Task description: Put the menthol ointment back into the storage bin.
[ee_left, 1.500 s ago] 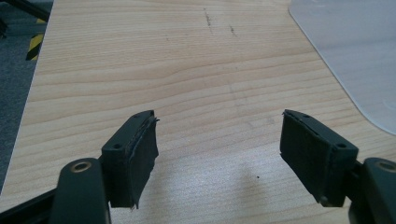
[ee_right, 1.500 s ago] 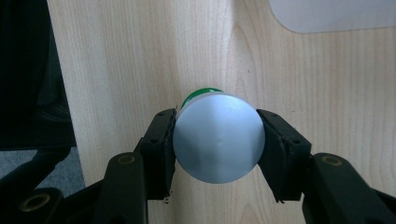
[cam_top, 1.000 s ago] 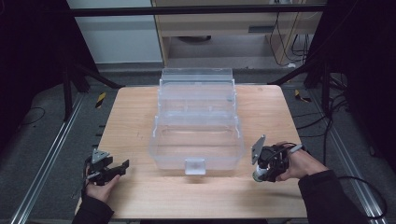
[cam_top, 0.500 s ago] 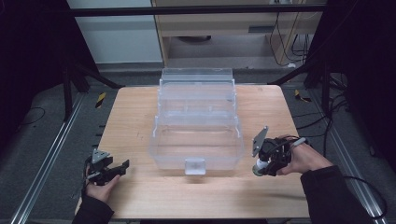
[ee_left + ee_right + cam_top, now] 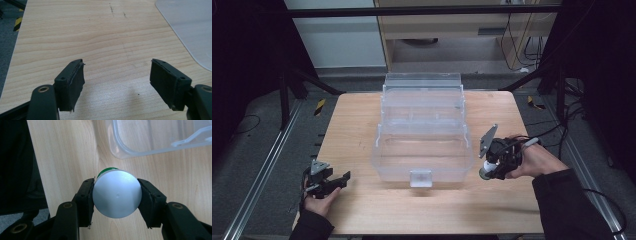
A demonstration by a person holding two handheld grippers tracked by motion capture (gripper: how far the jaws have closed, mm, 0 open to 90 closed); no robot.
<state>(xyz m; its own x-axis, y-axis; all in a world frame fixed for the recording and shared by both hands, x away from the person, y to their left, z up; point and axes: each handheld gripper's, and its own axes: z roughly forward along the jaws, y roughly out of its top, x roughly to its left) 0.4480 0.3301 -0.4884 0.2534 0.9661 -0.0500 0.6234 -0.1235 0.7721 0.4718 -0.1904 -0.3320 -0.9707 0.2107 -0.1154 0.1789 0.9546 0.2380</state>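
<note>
Bottle (image 5: 117,196) beside clear box (image 5: 423,145)

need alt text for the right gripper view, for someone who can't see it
The right gripper is shut on a round silver-capped container with a green edge peeking out behind the cap, seen end-on over a wooden table. A rounded corner of a clear plastic box sits at the upper right.

A clear plastic tiered box (image 5: 423,132) stands open in the middle of the wooden surface (image 5: 357,130), its trays stepped back. Just beside its right front corner, a small cylinder (image 5: 116,193) with a flat grey end and green body is clamped between the right tongs (image 5: 116,195).
</note>
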